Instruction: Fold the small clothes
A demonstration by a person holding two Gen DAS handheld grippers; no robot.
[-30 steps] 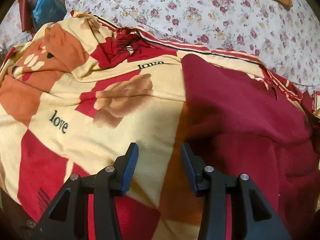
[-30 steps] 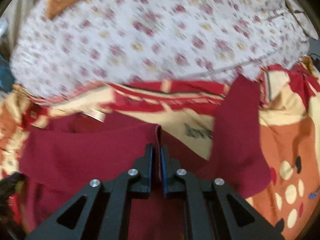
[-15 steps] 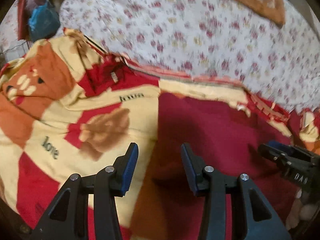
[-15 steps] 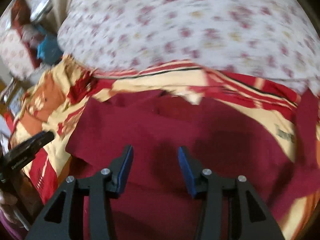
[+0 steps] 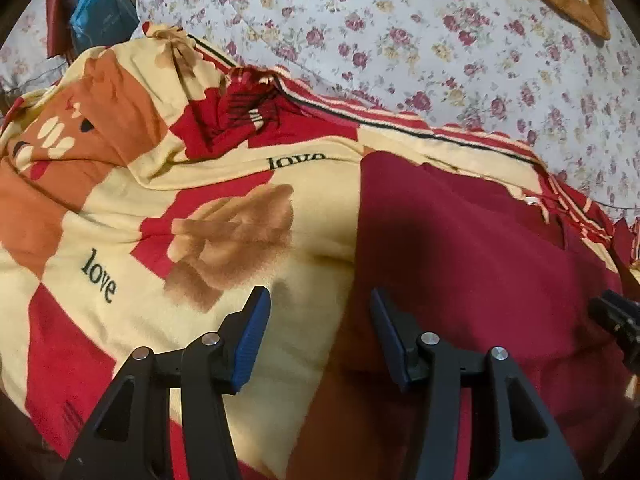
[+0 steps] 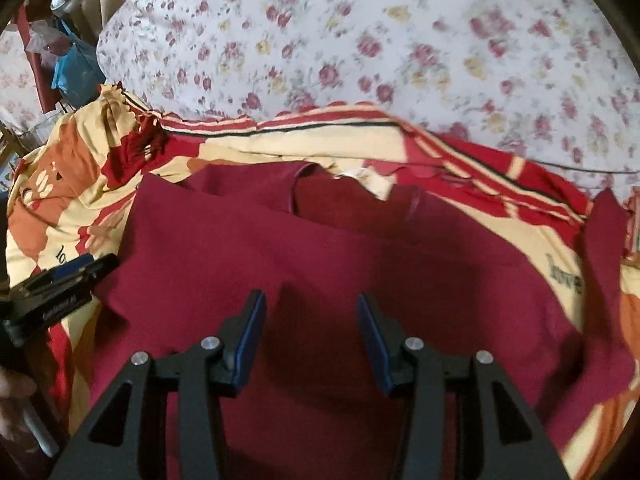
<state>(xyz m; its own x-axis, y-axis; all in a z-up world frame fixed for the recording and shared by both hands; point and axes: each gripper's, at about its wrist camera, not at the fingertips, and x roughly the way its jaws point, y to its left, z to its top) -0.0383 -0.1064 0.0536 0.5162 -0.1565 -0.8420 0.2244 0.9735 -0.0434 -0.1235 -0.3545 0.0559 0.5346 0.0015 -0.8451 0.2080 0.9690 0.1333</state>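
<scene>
A dark red garment (image 5: 480, 248) (image 6: 320, 248) lies spread flat on a yellow, red and orange "love" blanket (image 5: 120, 240) (image 6: 440, 148). One of its sleeves (image 6: 604, 260) sticks out to the right. My left gripper (image 5: 319, 296) hovers over the garment's left edge. Its jaws are opening, with only cloth below and nothing between them. It also shows as a black tip (image 6: 80, 268) at the left of the right wrist view. My right gripper (image 6: 310, 298) stands open above the garment's middle and holds nothing. Its tip (image 5: 616, 312) shows at the right edge of the left wrist view.
A white quilt with red flowers (image 5: 400, 20) (image 6: 360, 40) is heaped behind the blanket. A blue bag (image 5: 100, 4) (image 6: 76, 68) and clutter sit at the far left. A hand (image 6: 12, 392) holds the left gripper's handle.
The right gripper, shut on a fold of the dark red garment a second ago, has let go and swung over the garment's middle. The left gripper's jaws have spread wider.
</scene>
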